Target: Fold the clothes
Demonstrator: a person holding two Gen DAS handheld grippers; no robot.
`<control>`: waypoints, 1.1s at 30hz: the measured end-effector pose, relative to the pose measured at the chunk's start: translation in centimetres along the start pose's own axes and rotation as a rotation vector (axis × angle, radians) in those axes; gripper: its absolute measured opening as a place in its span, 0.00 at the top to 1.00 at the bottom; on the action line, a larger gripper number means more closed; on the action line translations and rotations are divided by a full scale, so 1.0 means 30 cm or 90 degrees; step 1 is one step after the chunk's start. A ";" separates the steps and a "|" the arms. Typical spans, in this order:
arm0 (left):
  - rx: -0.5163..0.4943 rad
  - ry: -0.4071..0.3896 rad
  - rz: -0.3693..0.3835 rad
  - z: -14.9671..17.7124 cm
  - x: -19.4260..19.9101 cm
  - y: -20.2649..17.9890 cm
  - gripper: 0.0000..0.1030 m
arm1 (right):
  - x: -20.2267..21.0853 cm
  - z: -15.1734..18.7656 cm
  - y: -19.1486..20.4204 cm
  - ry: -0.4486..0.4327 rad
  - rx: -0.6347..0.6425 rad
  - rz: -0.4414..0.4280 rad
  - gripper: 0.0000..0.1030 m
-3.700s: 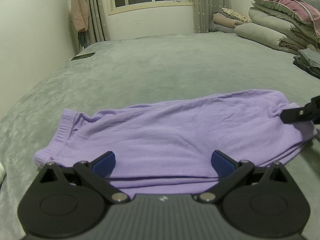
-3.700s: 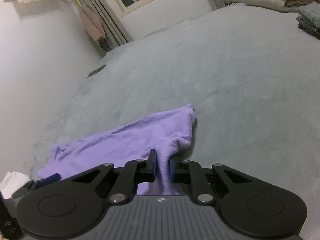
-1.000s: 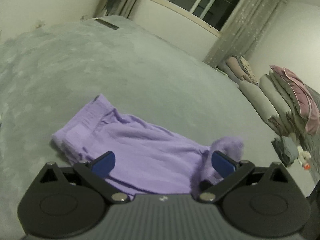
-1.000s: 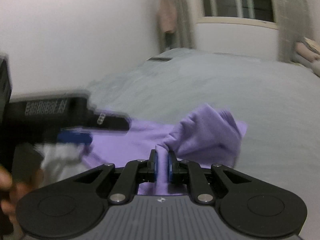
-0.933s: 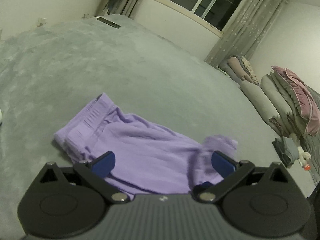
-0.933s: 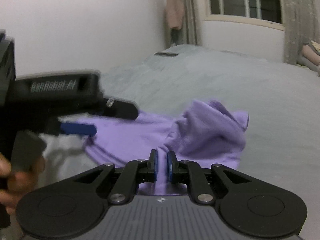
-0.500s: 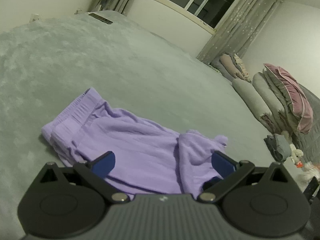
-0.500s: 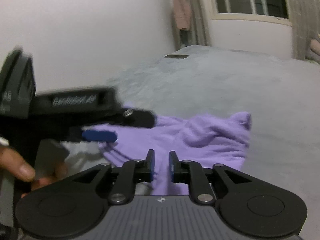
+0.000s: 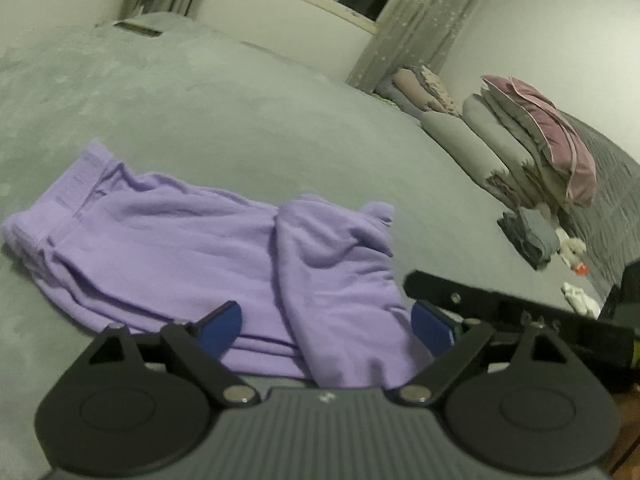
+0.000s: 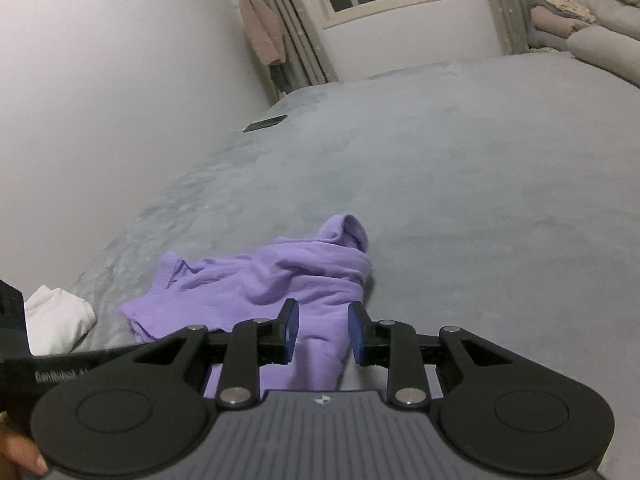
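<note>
Lower centre: right gripper (image 10: 319,332) fingers parted around the purple trousers (image 9: 168,240), left gripper (image 9: 326,326) spread wide; the folded-over end wants flattening square.

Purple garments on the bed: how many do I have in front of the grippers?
1: the purple garment lies on the grey bed just ahead of both grippers, its right end folded back over the middle. More could be hidden outside these views.
</note>
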State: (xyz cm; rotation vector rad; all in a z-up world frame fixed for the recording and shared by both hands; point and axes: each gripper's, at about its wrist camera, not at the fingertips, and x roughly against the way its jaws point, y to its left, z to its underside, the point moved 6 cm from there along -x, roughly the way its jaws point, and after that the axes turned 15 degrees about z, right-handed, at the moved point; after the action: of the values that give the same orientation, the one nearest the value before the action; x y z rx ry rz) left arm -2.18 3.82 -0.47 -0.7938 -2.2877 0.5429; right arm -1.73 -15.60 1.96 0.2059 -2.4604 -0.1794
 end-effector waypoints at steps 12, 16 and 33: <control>0.008 0.031 0.007 0.038 0.005 -0.014 0.22 | -0.056 -0.039 0.034 -0.037 0.058 -0.038 0.75; -0.023 0.050 -0.007 0.058 -0.012 -0.034 0.22 | -0.086 -0.050 0.054 -0.044 0.109 -0.032 0.75; -0.014 0.056 0.010 0.071 -0.020 -0.044 0.88 | -0.217 -0.108 -0.017 -0.053 0.139 0.029 0.94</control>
State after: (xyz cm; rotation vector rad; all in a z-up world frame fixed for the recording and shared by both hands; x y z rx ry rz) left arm -3.80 2.13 -1.50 -0.8303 -2.2113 0.4810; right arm 5.38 -15.10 0.46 0.2409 -2.5629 0.1030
